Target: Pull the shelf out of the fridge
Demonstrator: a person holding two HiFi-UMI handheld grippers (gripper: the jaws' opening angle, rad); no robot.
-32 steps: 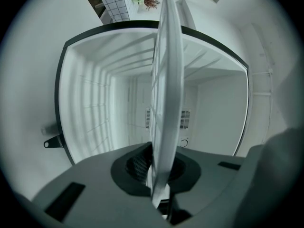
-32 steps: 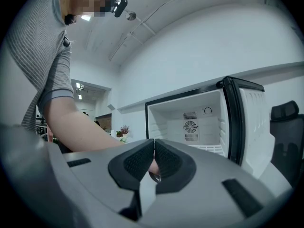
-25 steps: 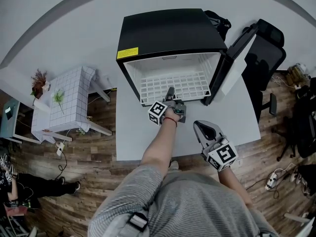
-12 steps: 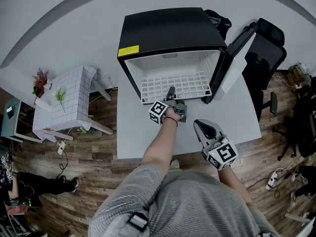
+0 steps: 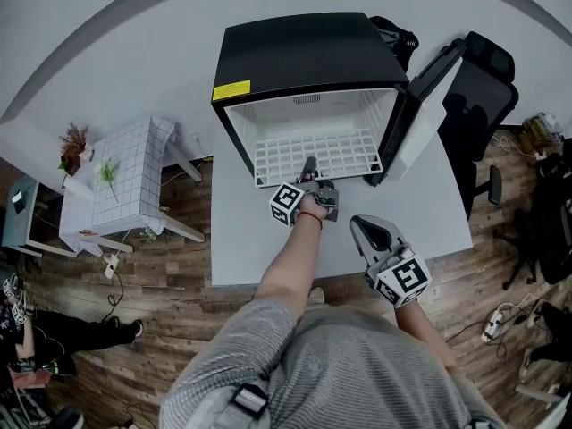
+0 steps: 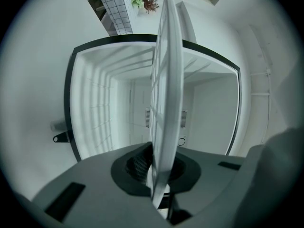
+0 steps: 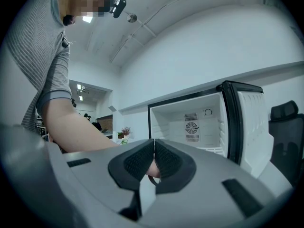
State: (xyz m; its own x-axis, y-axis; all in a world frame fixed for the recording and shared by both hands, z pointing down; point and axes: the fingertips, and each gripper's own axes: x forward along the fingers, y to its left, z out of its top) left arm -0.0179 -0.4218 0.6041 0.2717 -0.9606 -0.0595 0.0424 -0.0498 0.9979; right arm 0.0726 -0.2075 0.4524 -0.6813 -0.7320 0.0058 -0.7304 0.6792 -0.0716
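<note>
While one small side table [image 5: 121,181] with a checked cloth stands at the left of the head view, one larger white table [image 5: 241,248] fills the middle and bears one black fridge [image 5: 304,56]. The fridge's single door [image 5: 420,119] hangs open at the right of the cabinet. Its white cavity holds one white wire shelf [image 5: 317,157], which lies flat and low in it, with its front edge at the mouth of the opening.

Two grippers show below the fridge. The left gripper [image 5: 308,170], just left of centre, points into the cavity and its jaws are clamped narrowly on the middle of the shelf's front edge. In the left gripper view the shelf [image 6: 166,80] runs edge-on down the middle of the frame and ends between the dark pads [image 6: 138,164] of the left gripper [image 6: 159,170], with the fridge's cavity [image 6: 99,113] behind it.

Lower and to the right, the right gripper [image 5: 369,233] hangs over the white table's near part, apart from the fridge. In the right gripper view the jaws of the right gripper [image 7: 154,156] stand together with nothing gripped, and the open fridge [image 7: 199,122] lies beyond.

One black chair [image 5: 487,88] stands at the upper right.
</note>
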